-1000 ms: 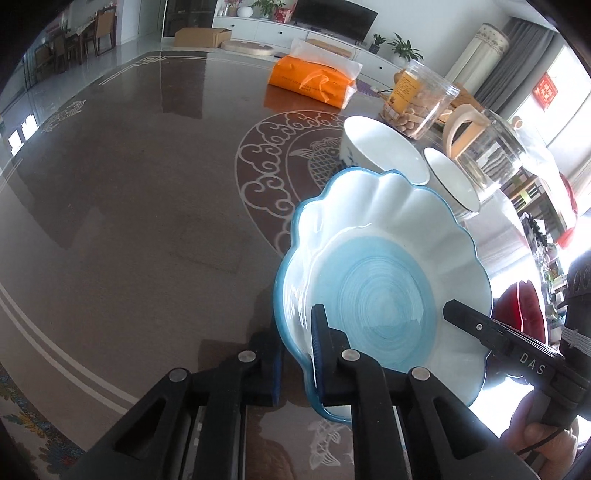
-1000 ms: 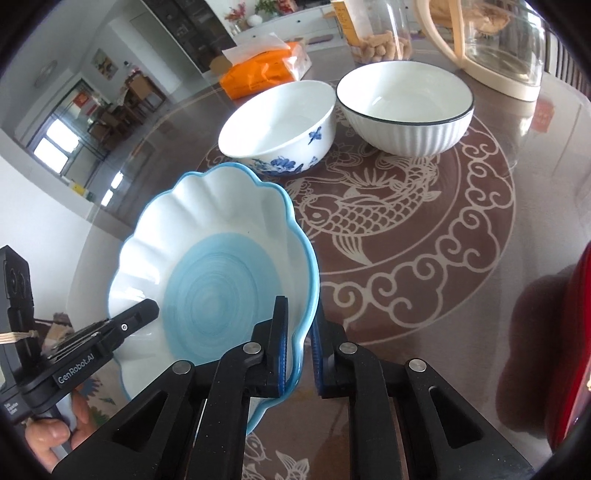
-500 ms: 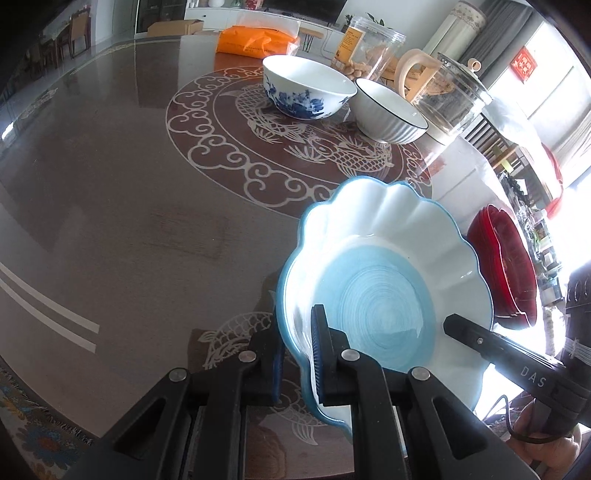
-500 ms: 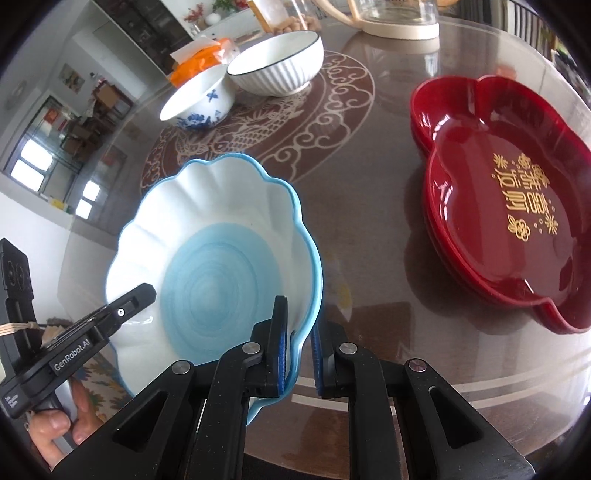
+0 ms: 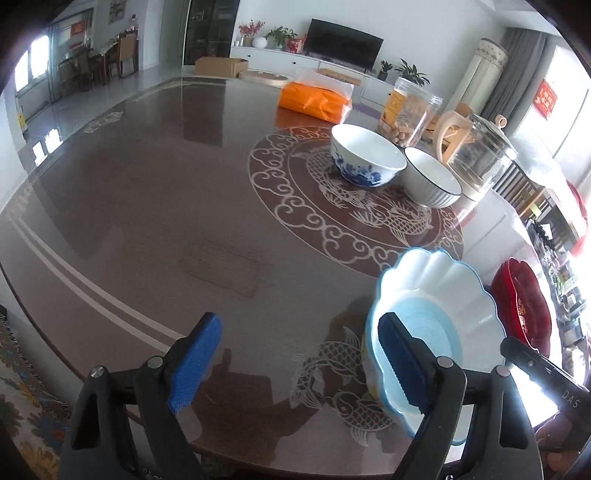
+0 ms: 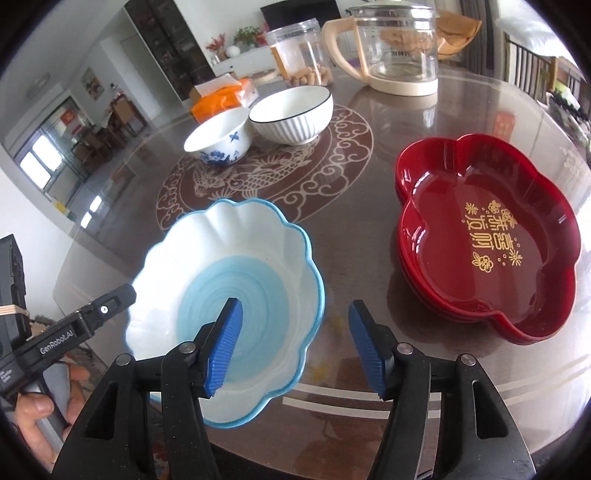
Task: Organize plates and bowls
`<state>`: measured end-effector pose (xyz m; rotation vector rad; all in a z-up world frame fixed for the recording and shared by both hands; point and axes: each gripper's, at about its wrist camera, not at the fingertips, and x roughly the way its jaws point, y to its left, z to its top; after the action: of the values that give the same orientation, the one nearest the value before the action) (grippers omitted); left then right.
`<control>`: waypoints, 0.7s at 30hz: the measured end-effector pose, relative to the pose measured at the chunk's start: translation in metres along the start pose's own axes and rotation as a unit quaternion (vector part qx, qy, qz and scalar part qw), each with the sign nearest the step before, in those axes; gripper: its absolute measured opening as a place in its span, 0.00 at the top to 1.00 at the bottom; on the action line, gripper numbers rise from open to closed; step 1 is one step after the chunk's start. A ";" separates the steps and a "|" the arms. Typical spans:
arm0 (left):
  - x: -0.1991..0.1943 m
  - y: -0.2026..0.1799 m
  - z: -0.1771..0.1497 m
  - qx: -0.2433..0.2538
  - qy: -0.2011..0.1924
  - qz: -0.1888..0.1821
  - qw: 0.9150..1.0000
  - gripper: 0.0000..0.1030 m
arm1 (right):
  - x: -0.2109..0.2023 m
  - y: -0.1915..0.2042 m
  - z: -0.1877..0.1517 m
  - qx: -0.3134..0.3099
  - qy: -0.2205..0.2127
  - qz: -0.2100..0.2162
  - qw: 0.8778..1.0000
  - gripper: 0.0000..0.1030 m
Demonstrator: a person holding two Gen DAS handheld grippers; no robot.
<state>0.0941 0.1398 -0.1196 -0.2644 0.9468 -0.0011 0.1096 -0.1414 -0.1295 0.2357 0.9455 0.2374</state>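
A home's open living and dining room: a television [image 5: 345, 42] on a white cabinet [image 5: 280, 59] at the top, dining chairs [image 5: 127, 51] upper left, houseplants [image 5: 282, 35].

Glossy glazed scalloped bowl [image 6: 229, 280], lacquer-shiny red trays [image 6: 487, 258], mirror-smooth polished table [image 5: 147, 221].

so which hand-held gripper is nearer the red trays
Right. The right hand-held gripper sits between the blue scalloped plate and the red trays, jaws opening. The left hand-held gripper is across the plate, farther away, jaws also opening.
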 end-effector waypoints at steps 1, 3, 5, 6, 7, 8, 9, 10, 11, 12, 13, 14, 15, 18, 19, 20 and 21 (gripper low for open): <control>-0.005 0.003 0.001 0.002 -0.004 0.005 1.000 0.16 | -0.005 0.000 0.000 0.001 -0.006 0.001 1.000 0.38; -0.014 0.007 0.003 0.003 -0.014 0.018 1.000 0.16 | -0.012 0.002 0.002 -0.001 -0.021 0.002 1.000 0.38; -0.020 0.009 0.003 0.004 -0.023 0.030 0.999 0.16 | -0.020 0.006 0.003 -0.010 -0.035 -0.006 0.999 0.36; -0.022 0.009 0.002 0.006 -0.023 0.033 0.999 0.16 | -0.022 0.008 0.002 -0.016 -0.041 -0.011 0.999 0.35; -0.023 0.009 0.002 0.008 -0.023 0.036 0.999 0.16 | -0.025 0.010 0.002 -0.022 -0.046 -0.015 0.999 0.35; -0.024 0.008 0.002 0.013 -0.023 0.041 0.999 0.16 | -0.027 0.012 0.001 -0.028 -0.051 -0.021 0.998 0.35; -0.024 0.006 0.001 0.018 -0.024 0.048 0.998 0.16 | -0.029 0.014 0.001 -0.034 -0.055 -0.026 0.998 0.35; -0.024 0.004 0.000 0.023 -0.025 0.055 0.998 0.16 | -0.031 0.015 -0.001 -0.041 -0.059 -0.032 0.997 0.35; -0.024 0.001 0.000 0.029 -0.027 0.058 0.998 0.16 | -0.033 0.017 -0.002 -0.048 -0.062 -0.038 0.996 0.35; -0.024 -0.001 0.000 0.034 -0.028 0.060 0.997 0.16 | -0.034 0.017 -0.002 -0.055 -0.066 -0.042 0.995 0.35; -0.025 -0.003 -0.001 0.037 -0.030 0.062 0.997 0.16 | -0.035 0.018 -0.003 -0.061 -0.069 -0.046 0.995 0.35; -0.026 -0.004 -0.001 0.041 -0.033 0.063 0.997 0.16 | -0.037 0.018 -0.005 -0.066 -0.073 -0.050 0.994 0.35; -0.027 -0.005 -0.002 0.043 -0.035 0.065 0.996 0.16 | -0.040 0.017 -0.007 -0.069 -0.076 -0.053 0.993 0.35; -0.028 -0.008 -0.002 0.047 -0.037 0.067 0.996 0.16 | -0.043 0.012 -0.007 -0.064 -0.078 -0.054 0.993 0.35; -0.028 -0.009 -0.001 0.050 -0.038 0.069 0.996 0.16 | -0.044 0.010 -0.007 -0.061 -0.080 -0.053 0.993 0.35; -0.028 -0.010 -0.001 0.052 -0.040 0.072 0.995 0.16 | -0.044 0.009 -0.007 -0.059 -0.081 -0.054 0.993 0.35; -0.029 -0.010 -0.001 0.055 -0.042 0.076 0.995 0.16 | -0.045 0.008 -0.006 -0.057 -0.083 -0.054 0.993 0.35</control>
<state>0.0772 0.1329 -0.0946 -0.0903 0.8789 0.0959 0.0780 -0.1470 -0.0958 0.0960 0.7747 0.1689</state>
